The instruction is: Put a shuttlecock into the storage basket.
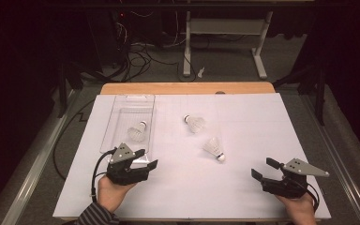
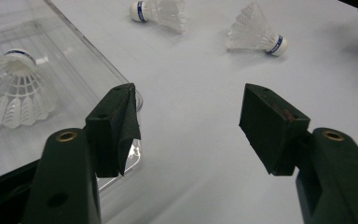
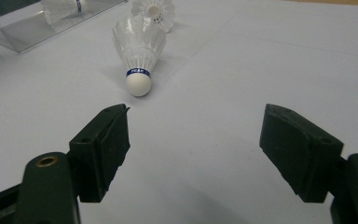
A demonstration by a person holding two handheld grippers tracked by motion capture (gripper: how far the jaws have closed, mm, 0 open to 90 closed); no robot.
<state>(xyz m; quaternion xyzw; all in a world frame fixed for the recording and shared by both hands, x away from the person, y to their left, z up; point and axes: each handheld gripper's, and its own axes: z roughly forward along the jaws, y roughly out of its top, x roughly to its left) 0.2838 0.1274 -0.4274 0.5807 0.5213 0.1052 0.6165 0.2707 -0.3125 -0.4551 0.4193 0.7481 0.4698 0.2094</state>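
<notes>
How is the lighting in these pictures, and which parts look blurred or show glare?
High view: the white table sheet is evenly lit, the room behind is dark. Left gripper view: the clear tray shows soft reflections, and the near jaws of the left gripper look slightly soft. Right gripper view: the nearest shuttlecock is sharp and casts a faint shadow; the farther ones blur.

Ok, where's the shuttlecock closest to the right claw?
In the high view that shuttlecock lies on the white table right of centre, cork toward the right claw, with another shuttlecock just behind.
</notes>
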